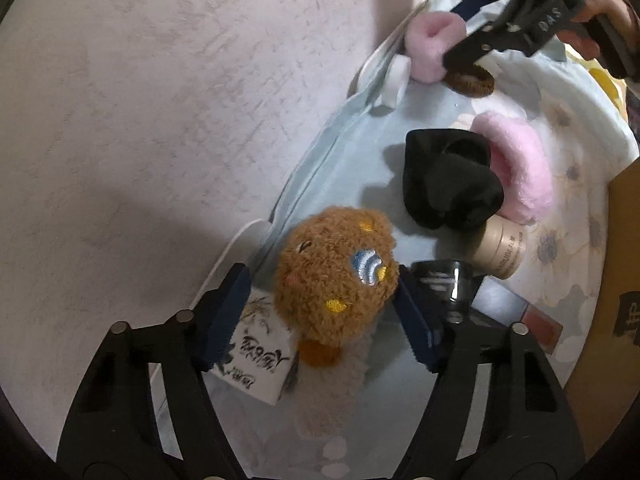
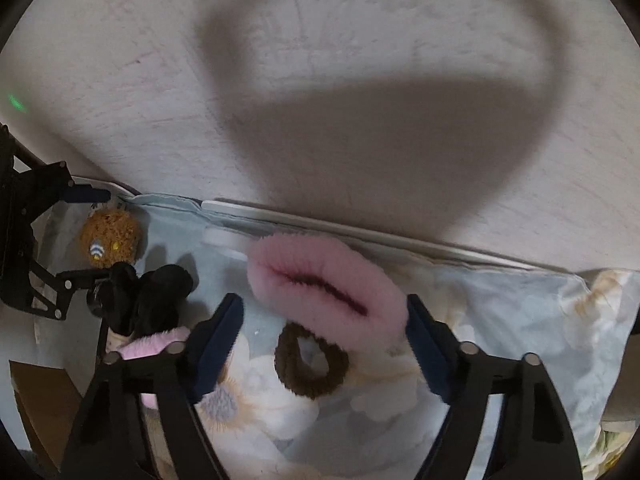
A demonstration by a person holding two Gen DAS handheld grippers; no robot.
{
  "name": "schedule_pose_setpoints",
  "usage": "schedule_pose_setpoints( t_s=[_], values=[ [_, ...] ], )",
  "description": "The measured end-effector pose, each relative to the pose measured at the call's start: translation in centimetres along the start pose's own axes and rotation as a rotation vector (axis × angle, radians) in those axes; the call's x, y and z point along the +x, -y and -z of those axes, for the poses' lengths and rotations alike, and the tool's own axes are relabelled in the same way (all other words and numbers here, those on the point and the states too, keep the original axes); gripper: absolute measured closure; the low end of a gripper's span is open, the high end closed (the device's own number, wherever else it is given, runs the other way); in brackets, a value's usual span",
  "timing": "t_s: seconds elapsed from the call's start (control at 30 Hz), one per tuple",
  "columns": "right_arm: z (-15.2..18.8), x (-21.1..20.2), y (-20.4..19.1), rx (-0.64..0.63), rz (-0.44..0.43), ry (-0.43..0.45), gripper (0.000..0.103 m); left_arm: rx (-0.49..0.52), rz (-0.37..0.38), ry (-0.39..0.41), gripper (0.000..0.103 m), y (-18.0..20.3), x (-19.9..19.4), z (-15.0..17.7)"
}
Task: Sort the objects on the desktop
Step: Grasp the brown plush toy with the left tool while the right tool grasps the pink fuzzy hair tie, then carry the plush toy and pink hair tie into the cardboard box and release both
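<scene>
My left gripper (image 1: pixel 320 312) is open, its blue-padded jaws on either side of a brown plush toy (image 1: pixel 338 276) with yellow spots, not pressing it. The toy also shows far left in the right wrist view (image 2: pixel 110 239). My right gripper (image 2: pixel 322 338) is open above a brown hair tie (image 2: pixel 310 364) and a pink fluffy scrunchie (image 2: pixel 326 288). In the left wrist view the right gripper (image 1: pixel 472 32) hangs over that pink scrunchie (image 1: pixel 430 46) and the brown tie (image 1: pixel 472 80). A black scrunchie (image 1: pixel 448 182) and a second pink scrunchie (image 1: pixel 520 168) lie mid-table.
All lie on a pale blue floral cloth (image 1: pixel 360 148) against a white wall (image 1: pixel 160 100). A white printed box (image 1: pixel 260 356), a dark jar (image 1: pixel 444 280), a beige jar (image 1: pixel 500 246), a lip gloss (image 1: pixel 536 324) and a cardboard box (image 1: pixel 612 280) crowd the toy. A white cap (image 1: pixel 396 80) lies near the wall.
</scene>
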State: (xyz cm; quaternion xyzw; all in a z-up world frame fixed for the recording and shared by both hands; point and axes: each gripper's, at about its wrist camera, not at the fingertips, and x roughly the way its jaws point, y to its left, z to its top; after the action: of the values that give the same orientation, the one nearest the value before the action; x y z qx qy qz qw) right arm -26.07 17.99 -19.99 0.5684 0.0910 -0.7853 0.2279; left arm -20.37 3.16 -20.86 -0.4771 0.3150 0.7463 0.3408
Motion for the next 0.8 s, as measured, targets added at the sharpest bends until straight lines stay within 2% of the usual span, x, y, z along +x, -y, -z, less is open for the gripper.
schedule_pose_setpoints(
  t_s=[0.07,0.13,0.23,0.33,0.43,0.8],
  values=[
    [-0.2,0.3,0.0,-0.009,0.025,-0.001,0.041,0.019,0.002,-0.023,0.053,0.3,0.8,0.0],
    [-0.3,0.2,0.2,0.001,0.019,0.003,0.05,0.032,0.004,-0.013,0.059,0.6,1.0,-0.1],
    [-0.3,-0.1,0.7,0.018,0.01,0.005,0.064,0.024,0.018,-0.022,0.062,0.5,1.1,-0.3],
    [-0.1,-0.3,1.0,0.025,-0.006,0.0,0.073,0.03,0.02,-0.029,0.064,0.6,1.0,-0.3],
    [0.3,-0.8,0.9,0.027,-0.012,-0.006,0.077,0.024,0.018,-0.033,0.065,0.7,0.5,-0.4],
    [1.4,-5.2,0.0,0.004,-0.006,0.028,0.078,-0.067,0.044,0.016,0.065,0.3,-4.7,-0.1]
  ],
)
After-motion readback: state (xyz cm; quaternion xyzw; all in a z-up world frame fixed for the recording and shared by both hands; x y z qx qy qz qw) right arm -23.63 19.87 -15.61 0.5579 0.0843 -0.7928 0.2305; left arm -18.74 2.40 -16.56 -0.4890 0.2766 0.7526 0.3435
